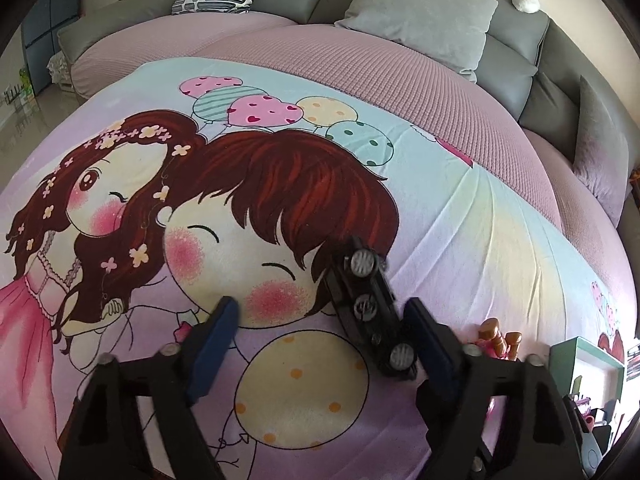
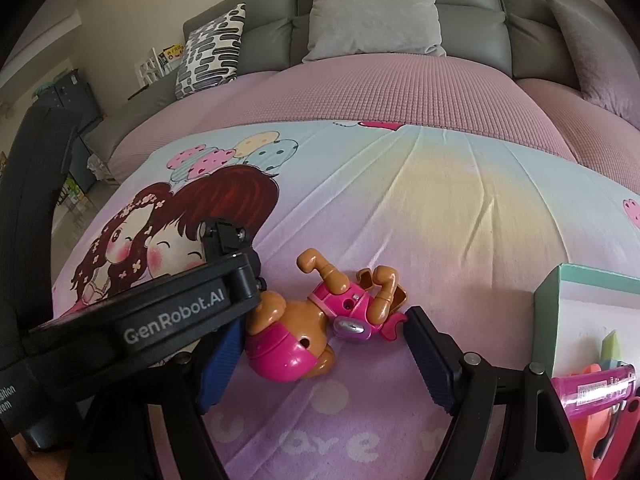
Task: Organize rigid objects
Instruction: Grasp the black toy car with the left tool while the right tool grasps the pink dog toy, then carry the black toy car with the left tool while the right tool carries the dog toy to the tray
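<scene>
One black toy car [image 1: 368, 312] lies overturned, long axis running away from the camera

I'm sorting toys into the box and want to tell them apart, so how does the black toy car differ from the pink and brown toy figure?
The black toy car is dark with grey wheels; the toy figure is bright pink and tan. The car lies wheels-up beside one finger of the left gripper; the figure sprawls on its side, limbs bent, between the fingers of the right gripper. Both are rigid plastic toys on the cartoon blanket.
</scene>
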Action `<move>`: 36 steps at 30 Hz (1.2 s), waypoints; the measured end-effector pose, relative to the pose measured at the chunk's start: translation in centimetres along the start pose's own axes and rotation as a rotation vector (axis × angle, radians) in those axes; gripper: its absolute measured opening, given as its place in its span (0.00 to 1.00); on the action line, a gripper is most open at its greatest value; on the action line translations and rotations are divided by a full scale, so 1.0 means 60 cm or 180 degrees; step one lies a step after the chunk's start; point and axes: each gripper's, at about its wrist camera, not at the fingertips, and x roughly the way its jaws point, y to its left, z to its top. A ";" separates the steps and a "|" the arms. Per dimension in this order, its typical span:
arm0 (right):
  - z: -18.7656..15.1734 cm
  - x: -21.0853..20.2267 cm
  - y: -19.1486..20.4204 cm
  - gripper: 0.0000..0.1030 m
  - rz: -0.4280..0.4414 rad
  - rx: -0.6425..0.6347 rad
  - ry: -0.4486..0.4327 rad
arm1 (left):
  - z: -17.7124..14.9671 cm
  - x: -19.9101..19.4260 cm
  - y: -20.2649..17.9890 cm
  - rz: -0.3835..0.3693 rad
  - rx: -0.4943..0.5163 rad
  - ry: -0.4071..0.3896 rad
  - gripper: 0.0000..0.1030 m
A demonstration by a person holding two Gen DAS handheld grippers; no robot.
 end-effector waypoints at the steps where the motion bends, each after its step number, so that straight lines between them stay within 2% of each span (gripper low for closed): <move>1: 0.000 0.000 0.000 0.79 -0.0001 0.0000 0.0001 | 0.000 -0.001 0.000 0.0002 0.0004 -0.0007 0.69; 3: 0.000 0.000 0.000 0.79 -0.0001 -0.0001 0.0001 | 0.001 -0.003 0.002 -0.0040 -0.0010 -0.0014 0.66; 8: 0.000 0.000 0.000 0.79 0.0002 0.0001 0.0002 | 0.003 -0.009 0.005 -0.0188 -0.0065 -0.0042 0.34; 10: 0.000 0.000 0.000 0.79 0.0004 0.0004 0.0003 | 0.003 -0.012 0.004 -0.0220 -0.0073 -0.0046 0.29; 24: 0.004 -0.021 0.000 0.79 0.0044 0.0044 -0.0116 | 0.011 -0.042 0.010 -0.0193 -0.0063 -0.0193 0.28; 36: 0.010 -0.076 -0.009 0.79 0.0023 0.0098 -0.0271 | 0.015 -0.123 -0.010 -0.0194 0.0067 -0.0497 0.28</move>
